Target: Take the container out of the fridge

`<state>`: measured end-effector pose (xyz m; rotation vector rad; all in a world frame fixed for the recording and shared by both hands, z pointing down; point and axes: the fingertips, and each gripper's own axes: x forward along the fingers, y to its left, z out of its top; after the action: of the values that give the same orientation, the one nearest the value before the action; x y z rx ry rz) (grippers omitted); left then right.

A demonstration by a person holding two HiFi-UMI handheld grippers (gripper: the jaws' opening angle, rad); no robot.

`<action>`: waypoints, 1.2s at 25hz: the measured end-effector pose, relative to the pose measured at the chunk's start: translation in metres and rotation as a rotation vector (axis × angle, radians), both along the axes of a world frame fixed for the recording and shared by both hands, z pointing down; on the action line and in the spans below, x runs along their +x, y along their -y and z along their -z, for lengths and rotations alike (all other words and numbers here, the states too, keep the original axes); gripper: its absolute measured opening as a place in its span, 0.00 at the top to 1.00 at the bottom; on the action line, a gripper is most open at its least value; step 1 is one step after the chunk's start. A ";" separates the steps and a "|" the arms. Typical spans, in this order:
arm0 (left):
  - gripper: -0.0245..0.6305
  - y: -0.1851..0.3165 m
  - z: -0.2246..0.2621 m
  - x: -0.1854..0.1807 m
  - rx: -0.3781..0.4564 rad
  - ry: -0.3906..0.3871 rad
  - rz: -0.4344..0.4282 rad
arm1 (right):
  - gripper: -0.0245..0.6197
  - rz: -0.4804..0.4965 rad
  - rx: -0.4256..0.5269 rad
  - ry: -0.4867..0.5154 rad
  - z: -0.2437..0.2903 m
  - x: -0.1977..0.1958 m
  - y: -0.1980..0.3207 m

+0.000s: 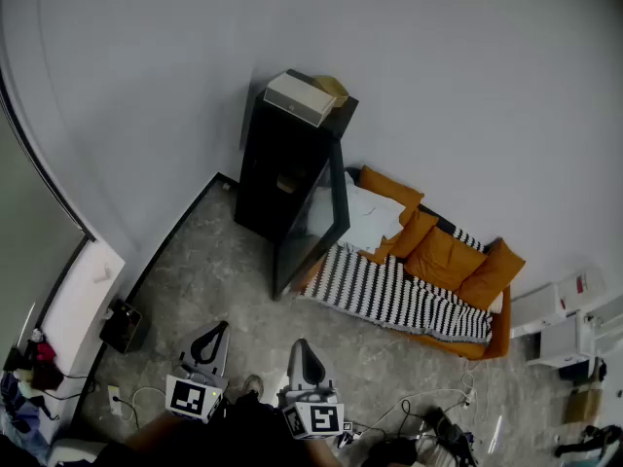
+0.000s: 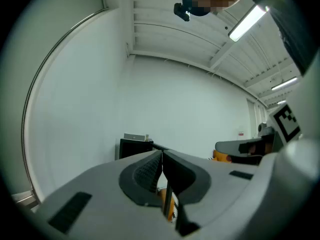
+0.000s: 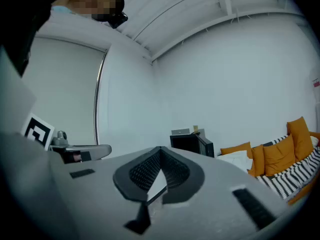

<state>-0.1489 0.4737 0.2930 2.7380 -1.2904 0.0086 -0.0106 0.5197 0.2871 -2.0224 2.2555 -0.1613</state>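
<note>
A black fridge [image 1: 282, 163] stands against the far wall with its glass door [image 1: 326, 224] swung open. A small tan thing [image 1: 288, 181] shows on a shelf inside; I cannot tell whether it is the container. Both grippers hang low near the person, well short of the fridge. The left gripper [image 1: 216, 327] is shut with nothing between its pads, and its own view shows the jaws [image 2: 162, 154] pressed together, pointing toward the fridge [image 2: 134, 145]. The right gripper [image 1: 300, 343] is also shut and empty [image 3: 160, 150], with the fridge [image 3: 189, 142] far ahead.
A beige box [image 1: 300, 97] lies on the fridge top. Right of the fridge is an orange sofa [image 1: 448, 261] with a striped blanket [image 1: 389, 295]. A black device [image 1: 122, 326] and cables [image 1: 136, 397] sit on the floor at the left. White boxes [image 1: 555, 324] stand at the right.
</note>
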 end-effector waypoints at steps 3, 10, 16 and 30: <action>0.96 0.005 0.004 -0.005 0.057 0.011 0.017 | 0.96 -0.006 -0.003 0.010 -0.001 -0.001 0.001; 0.96 0.005 0.003 -0.008 0.037 -0.002 0.025 | 0.96 0.009 -0.008 -0.002 -0.002 -0.005 0.001; 0.96 0.006 0.006 -0.012 0.028 -0.008 0.014 | 0.96 -0.013 -0.017 0.035 -0.004 -0.006 0.003; 0.96 0.015 -0.006 -0.062 0.021 -0.026 -0.027 | 0.96 -0.048 -0.030 0.015 -0.010 -0.057 0.012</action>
<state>-0.2106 0.4591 0.2995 2.7640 -1.2538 -0.0383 -0.0675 0.5081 0.2975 -2.0808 2.2073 -0.2067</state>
